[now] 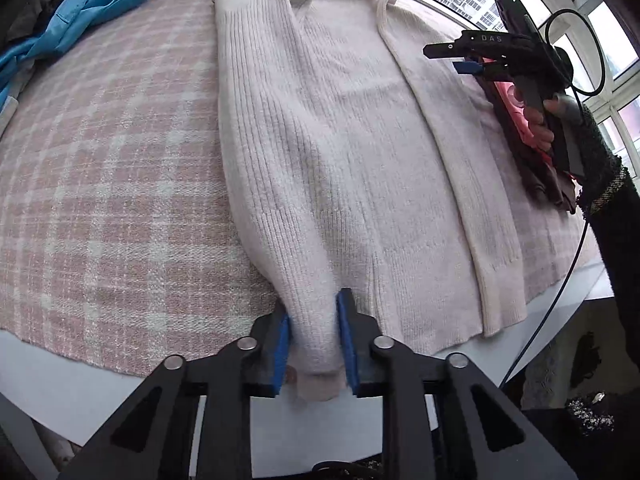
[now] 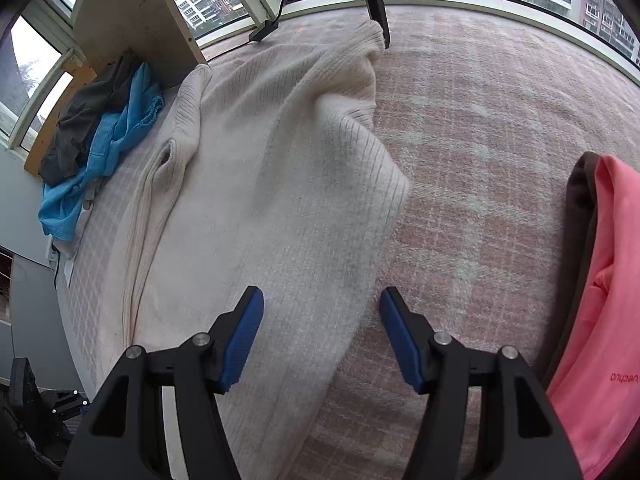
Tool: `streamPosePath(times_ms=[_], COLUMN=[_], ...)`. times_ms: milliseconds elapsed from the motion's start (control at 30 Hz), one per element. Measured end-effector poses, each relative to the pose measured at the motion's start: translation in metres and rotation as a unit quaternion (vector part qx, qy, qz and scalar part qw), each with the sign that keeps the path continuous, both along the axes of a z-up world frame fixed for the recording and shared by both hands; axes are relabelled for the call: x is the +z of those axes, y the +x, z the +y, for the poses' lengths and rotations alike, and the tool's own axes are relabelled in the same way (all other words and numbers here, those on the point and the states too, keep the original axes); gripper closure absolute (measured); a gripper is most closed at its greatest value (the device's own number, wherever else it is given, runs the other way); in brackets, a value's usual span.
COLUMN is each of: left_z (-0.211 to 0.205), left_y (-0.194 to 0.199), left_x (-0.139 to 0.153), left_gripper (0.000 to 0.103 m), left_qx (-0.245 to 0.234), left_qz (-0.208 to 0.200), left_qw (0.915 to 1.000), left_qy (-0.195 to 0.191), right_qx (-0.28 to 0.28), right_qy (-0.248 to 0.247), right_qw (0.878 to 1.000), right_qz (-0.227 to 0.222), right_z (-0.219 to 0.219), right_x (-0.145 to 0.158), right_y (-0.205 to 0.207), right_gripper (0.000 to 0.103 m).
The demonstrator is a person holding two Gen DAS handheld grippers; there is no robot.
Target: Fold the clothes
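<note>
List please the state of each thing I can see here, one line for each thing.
Cream sweater: spread flat on the checked cloth, sleeve folded across the body.
Left tool: shut on the sweater's sleeve cuff.
Right tool: open, above the sweater's edge, holding nothing.
Blue garment: crumpled in a pile, unfolded.
Pink garment: folded, lying on a dark garment.
Checked cloth: laid flat.

left wrist: steep, close | right wrist: same | shared: sweater (image 1: pixel 340 140)

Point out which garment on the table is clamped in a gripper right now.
The cream ribbed sweater: the left gripper pinches its sleeve cuff. The blue garment and pink garment lie untouched.
</note>
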State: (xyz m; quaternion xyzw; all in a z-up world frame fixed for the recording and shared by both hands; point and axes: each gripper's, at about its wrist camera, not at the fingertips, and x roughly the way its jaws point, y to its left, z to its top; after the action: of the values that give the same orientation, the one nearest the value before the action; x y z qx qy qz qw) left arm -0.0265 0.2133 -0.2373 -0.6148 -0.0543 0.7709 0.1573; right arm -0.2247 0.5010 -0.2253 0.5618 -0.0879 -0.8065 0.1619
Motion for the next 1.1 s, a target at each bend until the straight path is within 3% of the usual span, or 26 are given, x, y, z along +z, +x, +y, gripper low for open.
streamPosePath(times_ms=[33,67,100,133,167,233,300,400,567,667,833,867,1100], left_z=[-0.003,-0.006,-0.012,-0.016,-0.019,-0.019,-0.018,-0.019,-0.046,-0.078,-0.078,-0.078,-0.066], left_y=[0.001,0.003,0.006,0.009,0.012,0.012,0.009,0.008,-0.012,-0.062,-0.172,-0.196,-0.339], left_x=[0.004,0.009,0.016,0.019,0.021,0.008,0.0,0.012,0.047,0.069,0.092,0.093,0.058], left_gripper=[0.088,0.088,0.088,0.088,0.088,0.087,0.078,0.066,0.061,0.061,0.06,0.056,0.051], left_qx=[-0.002,-0.004,-0.005,-0.007,-0.008,-0.009,-0.011,-0.017,-0.009,0.017,0.008,0.0,0.002], left_qz=[0.001,0.003,0.009,0.014,0.017,-0.003,-0.018,-0.003,0.04,0.065,0.128,0.138,0.114], left_qw=[1.0,1.0,0.9999,0.9999,0.9998,0.9999,0.9997,0.9996,0.9983,0.9969,0.989,0.9878,0.9931], left_qy=[-0.002,-0.005,-0.006,-0.007,-0.007,-0.013,-0.016,-0.022,-0.043,-0.041,-0.073,-0.072,-0.028], right_qx=[0.002,0.005,0.007,0.005,0.005,0.008,0.009,-0.01,-0.049,-0.079,-0.112,-0.116,-0.151], right_qy=[0.002,0.001,-0.003,-0.006,-0.006,0.004,0.01,-0.003,-0.036,-0.049,-0.06,-0.059,-0.064], right_qw=[1.0,1.0,1.0,1.0,1.0,1.0,1.0,1.0,0.998,0.995,0.99,0.99,0.985], right_qz=[0.003,0.004,0.001,-0.003,-0.007,-0.014,-0.022,-0.026,0.004,0.024,0.055,0.06,0.057], right_z=[-0.002,-0.004,-0.006,-0.007,-0.008,-0.008,-0.007,0.003,0.021,0.028,0.029,0.027,0.019], right_x=[0.0,0.0,0.0,0.001,0.001,-0.001,-0.002,0.002,0.02,0.031,0.055,0.058,0.053], right_y=[0.001,0.001,0.002,0.002,0.001,-0.002,-0.005,-0.011,-0.022,-0.033,-0.058,-0.064,-0.106], right_gripper=[0.043,0.051,0.074,0.086,0.089,0.087,0.084,0.068,0.065,0.065,0.065,0.065,0.065])
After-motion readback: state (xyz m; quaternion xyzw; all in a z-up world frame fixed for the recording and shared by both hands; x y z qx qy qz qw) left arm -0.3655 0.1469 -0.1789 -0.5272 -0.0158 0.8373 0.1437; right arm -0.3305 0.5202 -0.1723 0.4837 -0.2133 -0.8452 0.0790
